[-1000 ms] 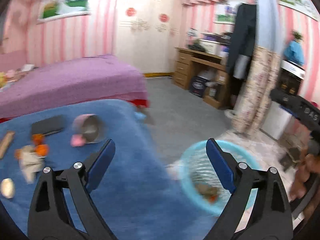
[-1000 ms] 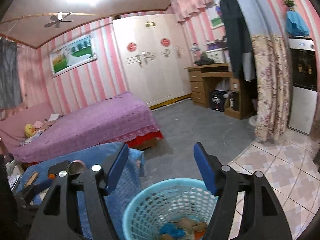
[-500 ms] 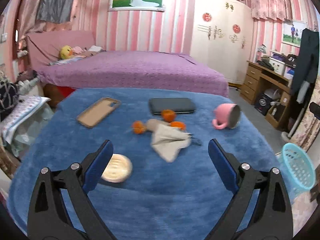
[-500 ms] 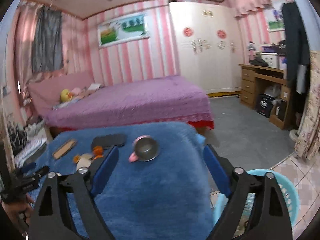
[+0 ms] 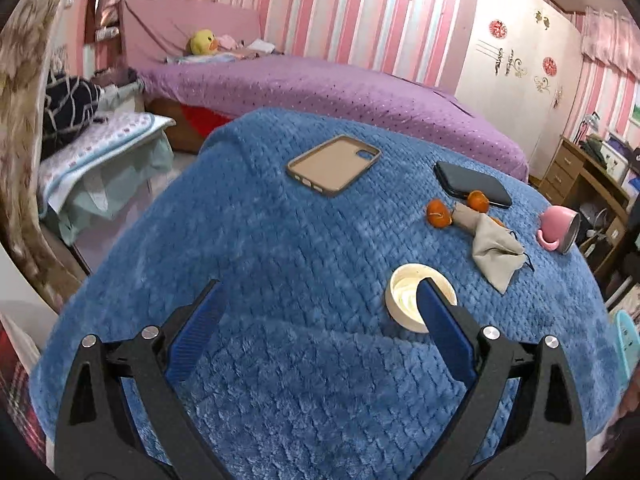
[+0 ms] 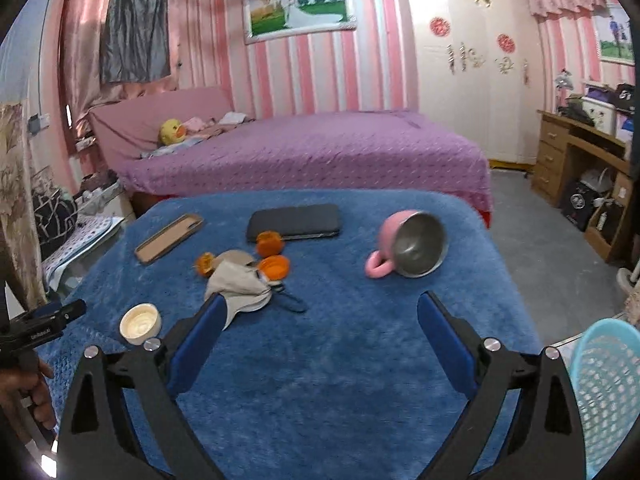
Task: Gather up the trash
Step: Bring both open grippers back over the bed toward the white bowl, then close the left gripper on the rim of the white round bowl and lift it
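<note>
Both grippers hang over a table draped in a blue fleece blanket (image 5: pixel 280 248), and both are spread wide with nothing between their blue pads.

In the left wrist view, the left gripper (image 5: pixel 320 304) fills the bottom of the frame. A small white round lid (image 5: pixel 404 292) lies just behind its right-hand finger, which covers part of the lid's rim; whether the two touch cannot be told. Up and to the right of the lid lies a crumpled beige cloth pouch (image 5: pixel 488 240), with pieces of orange peel (image 5: pixel 439 213) at its upper end. Beyond them, in the upper right of the blanket, is a dark phone (image 5: pixel 472 185); a tan phone case (image 5: pixel 333 163) lies at upper centre. A pink mug (image 5: pixel 558 228) lies tipped on its side at the right edge, and a sliver of a light blue basket (image 5: pixel 626 340) shows lower right.

In the right wrist view, the right gripper (image 6: pixel 320 312) sits low in the frame. The pouch (image 6: pixel 238 284) lies just above its left-hand fingertip, the peel (image 6: pixel 272 266) a little farther up, the lid (image 6: pixel 140 322) to the left of that finger. The mug (image 6: pixel 408 244) is upper right of centre, well clear of the pads. The basket (image 6: pixel 604 392) stands off the table at lower right. The left gripper's tip (image 6: pixel 44 320) and a person's hand (image 6: pixel 28 388) show at the left edge.
</note>
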`<state>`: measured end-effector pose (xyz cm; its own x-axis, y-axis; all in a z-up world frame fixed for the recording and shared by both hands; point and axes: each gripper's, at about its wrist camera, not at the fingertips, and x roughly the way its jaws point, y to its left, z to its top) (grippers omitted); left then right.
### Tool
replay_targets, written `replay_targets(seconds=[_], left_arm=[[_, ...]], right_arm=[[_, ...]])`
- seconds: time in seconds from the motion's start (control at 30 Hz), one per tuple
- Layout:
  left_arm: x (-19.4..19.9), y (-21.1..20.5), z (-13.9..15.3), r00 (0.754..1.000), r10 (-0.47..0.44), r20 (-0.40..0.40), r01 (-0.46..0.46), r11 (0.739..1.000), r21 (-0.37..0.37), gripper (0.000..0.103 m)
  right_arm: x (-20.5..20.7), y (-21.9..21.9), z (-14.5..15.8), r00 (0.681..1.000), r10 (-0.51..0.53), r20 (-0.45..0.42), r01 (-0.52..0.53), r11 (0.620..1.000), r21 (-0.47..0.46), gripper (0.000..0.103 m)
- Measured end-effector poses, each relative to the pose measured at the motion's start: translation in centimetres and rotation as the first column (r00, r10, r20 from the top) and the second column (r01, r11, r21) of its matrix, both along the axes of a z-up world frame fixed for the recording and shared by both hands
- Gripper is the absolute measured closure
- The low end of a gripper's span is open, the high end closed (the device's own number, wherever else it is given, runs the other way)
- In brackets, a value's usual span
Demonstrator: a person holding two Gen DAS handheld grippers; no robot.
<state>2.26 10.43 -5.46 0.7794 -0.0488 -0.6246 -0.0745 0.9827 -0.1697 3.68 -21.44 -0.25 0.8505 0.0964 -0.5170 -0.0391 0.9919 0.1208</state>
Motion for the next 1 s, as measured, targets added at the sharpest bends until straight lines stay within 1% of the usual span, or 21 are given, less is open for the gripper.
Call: replay_targets(seconds=[0.07,0.17,0.2,0.3,0.4,0.47,0.57,0.7,0.8,0.87,0.9,0.93,1.0], left_arm=[[0.0,-0.7,0.3,1.000,-0.019,0.014,0.019,1.000,0.015,0.010],[0.3,-2.8,0.3,0.998,-0.059,0.024,0.058,0.998,0.036,0.010],[0.8,-3.8,-0.1,0.996,-0.086,0.006,0.086,0.996,0.034,0.010],[1.7,-5.9,-1.1,0.993,-0.114,-0.025,0.115,0.993,0.038,0.010],[2.7,-7.5,-2.0,0.989,-0.134,-0.063,0.137,0.990,0.041,0.010],[3.3,-8.5,-2.8,0.986,-0.136,-0.095,0.142,0.988,0.059,0.010],[4.1,-9.0,-3.6,0.984,-0.123,-0.127,0.133,0.989,0.068,0.010],[5.0,-9.0,-4.1,0.984,-0.105,-0.146,0.113,0.993,0.046,0.011],[5.7,-9.0,-4.5,0.980,-0.115,-0.160,0.121,0.992,0.028,0.016],[5.9,-8.9,-4.8,0.980,-0.110,-0.168,0.115,0.993,0.021,0.023],[5.9,-8.7,-4.8,0.981,-0.103,-0.165,0.107,0.994,0.014,0.029],[6.0,-8.6,-4.7,0.982,-0.102,-0.158,0.104,0.995,0.005,0.041],[6.0,-8.2,-4.7,0.983,-0.103,-0.154,0.102,0.995,-0.013,0.042]], right_arm=[[0.6,0.6,-0.3,1.000,0.016,-0.010,-0.016,1.000,0.001,0.009],[0.9,1.2,-0.2,1.000,0.026,-0.001,-0.026,1.000,-0.009,0.009],[1.1,1.4,-0.3,1.000,0.029,-0.004,-0.029,1.000,-0.011,0.009],[1.5,1.7,-0.8,0.999,0.040,-0.021,-0.040,0.999,-0.022,0.009],[1.8,1.3,-1.0,0.998,0.045,-0.038,-0.046,0.999,-0.014,0.009],[1.9,1.1,-1.1,0.998,0.049,-0.047,-0.050,0.999,-0.017,0.009],[1.9,1.0,-1.3,0.997,0.052,-0.053,-0.054,0.998,-0.030,0.009],[1.9,1.1,-1.6,0.996,0.061,-0.063,-0.064,0.997,-0.039,0.009],[2.0,1.1,-1.7,0.996,0.062,-0.067,-0.064,0.997,-0.035,0.009],[2.0,1.3,-1.8,0.995,0.068,-0.071,-0.071,0.997,-0.033,0.009],[2.1,1.5,-1.9,0.995,0.072,-0.072,-0.075,0.997,-0.035,0.009],[2.1,1.7,-2.0,0.994,0.075,-0.076,-0.078,0.996,-0.039,0.009],[2.2,2.1,-2.3,0.993,0.081,-0.085,-0.085,0.995,-0.046,0.009]])
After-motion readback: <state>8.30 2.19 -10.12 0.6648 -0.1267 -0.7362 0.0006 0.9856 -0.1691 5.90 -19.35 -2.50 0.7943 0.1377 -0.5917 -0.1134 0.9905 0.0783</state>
